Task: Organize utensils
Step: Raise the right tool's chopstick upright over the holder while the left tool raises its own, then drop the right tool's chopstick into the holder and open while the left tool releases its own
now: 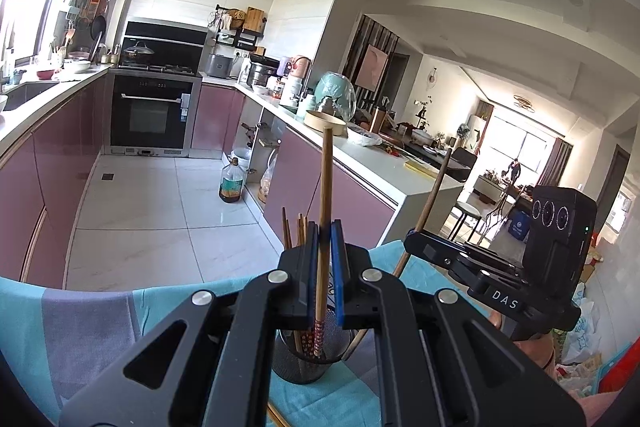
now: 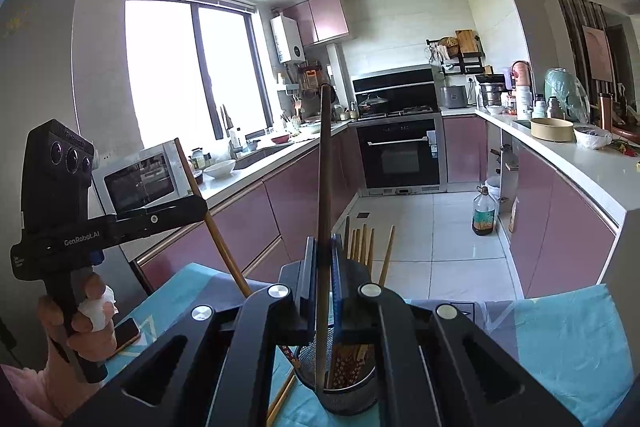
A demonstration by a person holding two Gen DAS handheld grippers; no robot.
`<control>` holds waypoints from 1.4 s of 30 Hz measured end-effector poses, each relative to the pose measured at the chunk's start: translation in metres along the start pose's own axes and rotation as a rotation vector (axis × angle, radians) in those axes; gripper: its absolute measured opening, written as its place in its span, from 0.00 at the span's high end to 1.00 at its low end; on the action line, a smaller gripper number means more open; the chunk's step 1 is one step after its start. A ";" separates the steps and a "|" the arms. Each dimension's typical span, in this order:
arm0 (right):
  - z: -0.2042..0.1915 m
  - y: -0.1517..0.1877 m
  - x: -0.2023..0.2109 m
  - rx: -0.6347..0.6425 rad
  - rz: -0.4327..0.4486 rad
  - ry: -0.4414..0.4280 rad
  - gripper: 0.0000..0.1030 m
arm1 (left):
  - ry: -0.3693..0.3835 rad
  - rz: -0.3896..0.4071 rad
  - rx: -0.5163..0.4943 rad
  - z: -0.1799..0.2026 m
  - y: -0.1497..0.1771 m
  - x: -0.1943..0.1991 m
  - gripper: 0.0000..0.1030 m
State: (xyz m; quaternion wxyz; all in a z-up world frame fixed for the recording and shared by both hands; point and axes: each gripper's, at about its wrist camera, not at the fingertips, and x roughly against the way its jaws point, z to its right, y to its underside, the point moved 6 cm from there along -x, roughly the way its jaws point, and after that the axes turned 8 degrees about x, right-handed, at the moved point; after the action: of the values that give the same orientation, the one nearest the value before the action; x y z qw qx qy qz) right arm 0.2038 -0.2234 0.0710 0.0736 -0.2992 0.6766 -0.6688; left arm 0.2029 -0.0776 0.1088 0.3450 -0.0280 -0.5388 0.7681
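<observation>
A black mesh utensil holder (image 1: pixel 304 359) stands on the teal and grey cloth (image 1: pixel 80 323); it also shows in the right wrist view (image 2: pixel 348 383). Several wooden chopsticks (image 2: pixel 362 245) stand in it. My left gripper (image 1: pixel 325 231) is shut on a light wooden chopstick (image 1: pixel 326 179) held upright with its patterned lower end inside the holder. My right gripper (image 2: pixel 325 247) is shut on a dark chopstick (image 2: pixel 325 155), also upright, its lower end in the holder. Each gripper shows in the other's view, the right gripper (image 1: pixel 416 239) and the left gripper (image 2: pixel 200 205).
One chopstick (image 2: pixel 282 397) lies loose on the cloth beside the holder. A phone (image 2: pixel 126 335) lies on the cloth at the left. Beyond the table edge are a tiled floor, pink cabinets, an oil bottle (image 1: pixel 231 185) and a cluttered counter (image 1: pixel 384 163).
</observation>
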 end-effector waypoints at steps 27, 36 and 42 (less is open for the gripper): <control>0.002 0.044 -0.045 -0.029 -0.148 0.036 0.95 | -0.095 -0.201 -0.089 -0.003 0.052 -0.028 0.93; 0.007 0.056 -0.062 -0.040 -0.214 0.044 0.95 | -0.106 -0.269 -0.087 -0.009 0.055 -0.049 0.93; 0.013 0.061 -0.069 -0.062 -0.226 0.056 0.94 | -0.122 -0.298 -0.077 -0.016 0.050 -0.073 0.93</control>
State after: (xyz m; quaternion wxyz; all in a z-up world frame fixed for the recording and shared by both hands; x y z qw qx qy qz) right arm 0.2480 -0.2042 -0.0089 -0.0307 -0.3570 0.6608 -0.6595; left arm 0.2396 -0.1143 0.0354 0.4202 0.0858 -0.5859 0.6876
